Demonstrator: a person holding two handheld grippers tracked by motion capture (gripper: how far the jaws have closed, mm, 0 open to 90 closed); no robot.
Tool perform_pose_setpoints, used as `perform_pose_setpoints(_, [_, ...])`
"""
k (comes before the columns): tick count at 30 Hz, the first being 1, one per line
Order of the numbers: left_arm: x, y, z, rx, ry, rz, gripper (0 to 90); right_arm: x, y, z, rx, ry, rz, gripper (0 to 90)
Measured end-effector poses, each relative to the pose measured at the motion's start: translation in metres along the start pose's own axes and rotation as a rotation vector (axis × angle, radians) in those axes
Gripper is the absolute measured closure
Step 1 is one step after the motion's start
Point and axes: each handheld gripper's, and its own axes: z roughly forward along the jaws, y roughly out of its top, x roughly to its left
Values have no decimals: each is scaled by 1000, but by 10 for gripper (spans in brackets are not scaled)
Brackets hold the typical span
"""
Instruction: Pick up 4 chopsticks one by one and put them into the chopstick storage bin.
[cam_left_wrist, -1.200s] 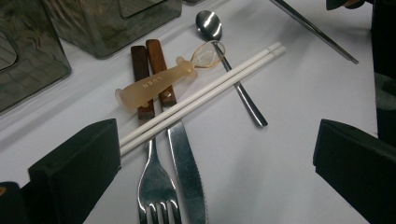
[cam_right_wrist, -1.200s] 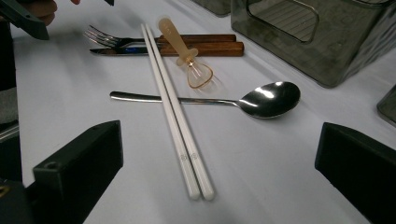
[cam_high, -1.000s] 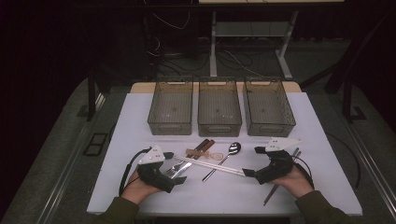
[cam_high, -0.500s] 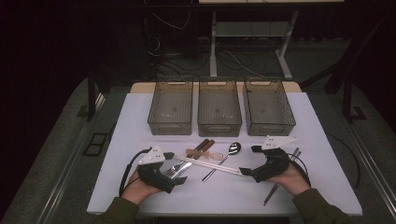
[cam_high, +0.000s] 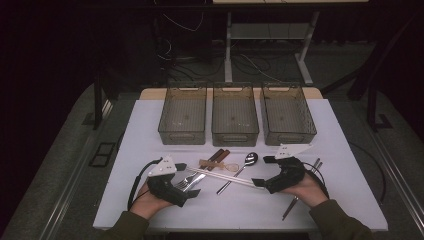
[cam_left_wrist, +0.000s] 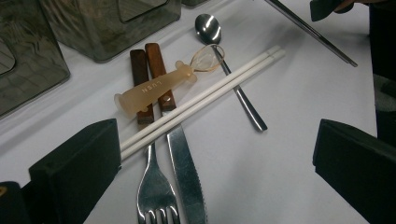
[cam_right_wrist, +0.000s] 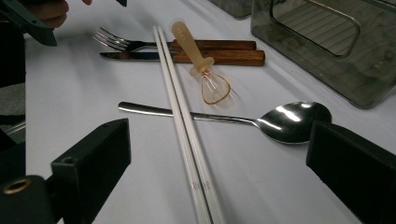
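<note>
1. Both grippers' fingers stood wide apart and held nothing; the right gripper (cam_high: 260, 182) straddled the white chopsticks (cam_right_wrist: 184, 123), its jaws having just begun closing.
2. Between those fingers the pair lay flat across a spoon (cam_right_wrist: 261, 122); the left gripper (cam_high: 189, 181) flanked its far end, above the fork (cam_left_wrist: 154, 191) and knife (cam_left_wrist: 184, 163).
3. Judged step: lining up the pick. Next, finish closing squarely on both sticks.
4. Against the earlier frames, nothing on the table had shifted.

Olive sleeves are covering both forearms, while each black gripper (cam_high: 192, 186) (cam_high: 260, 181) is carrying a grey three-cornered plate behind its jaws and trailing a black cable.
</note>
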Motion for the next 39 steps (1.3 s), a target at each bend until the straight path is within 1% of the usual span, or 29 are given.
perform_pose_setpoints(3, [0, 0, 0, 0, 0, 1, 0, 1, 2, 2, 8, 8, -3, 66])
perform_pose_setpoints(13, [-1, 0, 0, -2, -2, 2, 0, 1, 6, 9, 8, 29, -11, 80])
perform_pose_setpoints(17, [-1, 0, 0, -2, -1, 1, 0, 2, 9, 14, 8, 39, -14, 80])
perform_pose_setpoints(27, [-2, 1, 0, 8, -2, 7, 0, 1, 17, 27, 30, 63, -15, 83])
perform_pose_setpoints(30, [-2, 1, 0, 9, -2, 6, 0, 1, 19, 32, 38, 64, -17, 83])
perform_pose_setpoints(34, [-2, 0, 0, 4, -3, 7, 0, 1, 21, 36, 42, 54, -16, 84])
perform_pose_setpoints(35, [-2, 1, 0, 5, -3, 7, 0, 1, 21, 37, 46, 51, -13, 94])
perform_pose_setpoints(36, [-2, 0, 0, 5, -3, 7, 0, 0, 21, 36, 48, 58, -17, 191])
perform_pose_setpoints(37, [-2, 0, 0, 6, -4, 7, 0, 0, 21, 36, 44, 78, -23, 210])
perform_pose_setpoints(39, [-2, 1, 0, 9, -5, 7, 0, 0, 21, 36, 49, 75, -25, 222])
